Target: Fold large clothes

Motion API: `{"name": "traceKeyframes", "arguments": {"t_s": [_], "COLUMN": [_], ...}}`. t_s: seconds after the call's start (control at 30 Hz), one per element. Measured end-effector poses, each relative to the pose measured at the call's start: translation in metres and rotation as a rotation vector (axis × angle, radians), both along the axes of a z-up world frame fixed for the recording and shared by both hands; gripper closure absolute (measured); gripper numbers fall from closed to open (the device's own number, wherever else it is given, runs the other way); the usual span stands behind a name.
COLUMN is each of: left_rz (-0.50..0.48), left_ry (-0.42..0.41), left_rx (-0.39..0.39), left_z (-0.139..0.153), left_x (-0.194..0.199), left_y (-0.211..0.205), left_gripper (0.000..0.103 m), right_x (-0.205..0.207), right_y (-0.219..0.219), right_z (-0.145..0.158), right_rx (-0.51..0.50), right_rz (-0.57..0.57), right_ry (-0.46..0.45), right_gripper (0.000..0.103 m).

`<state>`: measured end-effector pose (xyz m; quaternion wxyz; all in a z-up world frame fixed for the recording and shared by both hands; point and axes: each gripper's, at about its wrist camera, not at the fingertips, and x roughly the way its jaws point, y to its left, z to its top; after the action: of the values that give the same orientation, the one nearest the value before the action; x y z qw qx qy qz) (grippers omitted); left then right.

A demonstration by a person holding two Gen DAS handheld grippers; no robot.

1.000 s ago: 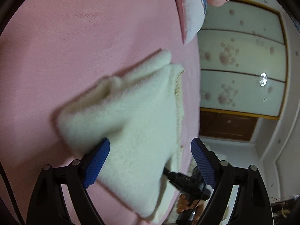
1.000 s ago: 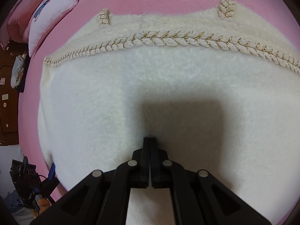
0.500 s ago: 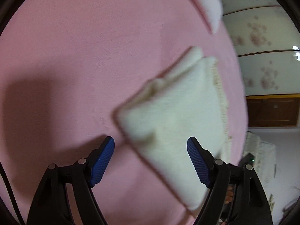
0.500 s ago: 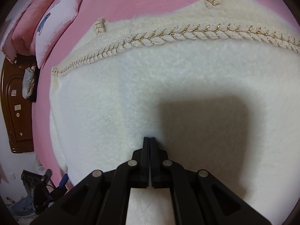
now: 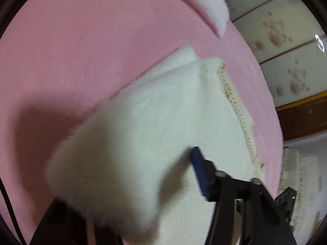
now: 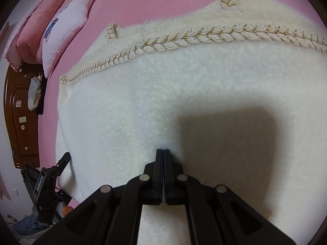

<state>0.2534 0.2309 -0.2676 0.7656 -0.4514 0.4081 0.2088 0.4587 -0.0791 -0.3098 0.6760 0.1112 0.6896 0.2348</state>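
Observation:
A cream fluffy garment (image 6: pixel 184 94) with a braided rope trim (image 6: pixel 184 40) lies on the pink bed (image 6: pixel 155 2). My right gripper (image 6: pixel 163 150) is shut, its tips pressed on the garment's middle. In the left wrist view a fold of the garment (image 5: pixel 126 143) is raised between the fingers and hides the left one; the right blue pad (image 5: pixel 201 173) shows beside the fabric. My left gripper (image 5: pixel 130 183) has the fold between its fingers; its closure is unclear. The left gripper also shows at the garment's left edge in the right wrist view (image 6: pixel 51 177).
Pink and white pillows (image 6: pixel 61 26) lie at the head of the bed, also in the left wrist view (image 5: pixel 204 2). A brown wooden headboard (image 6: pixel 22 118) stands at left. Floral wardrobe doors (image 5: pixel 286 47) stand beyond the bed edge.
My left gripper has moved onto the garment's corner and the fabric now rises between its fingers, covering the left one. The right gripper has stayed shut on the garment's middle.

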Motion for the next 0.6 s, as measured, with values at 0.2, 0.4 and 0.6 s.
{"name": "traceKeyframes", "arguments": {"t_s": [0.2,0.4,0.6], "left_rz": [-0.129,-0.404,-0.591], "left_ry": [-0.221,-0.361,-0.523], "left_rx": [0.113,0.251,0.166], "left_z": [0.070,0.137,0.166], "left_x": [-0.005,0.034,0.041], "left_y": [-0.035,-0.125,-0.205], "left_gripper": [0.087,0.086,0.086], "right_x": [-0.005,-0.012,-0.023], "right_y": [-0.014,-0.035,-0.044], "right_z": [-0.003,-0.008,-0.005], "right_rx": [0.074,0.201,0.245], "right_rz": [-0.047,-0.092,-0.112], "right_ry": [-0.009,-0.019,-0.051], "right_gripper": [0.103,0.103,0.103]}}
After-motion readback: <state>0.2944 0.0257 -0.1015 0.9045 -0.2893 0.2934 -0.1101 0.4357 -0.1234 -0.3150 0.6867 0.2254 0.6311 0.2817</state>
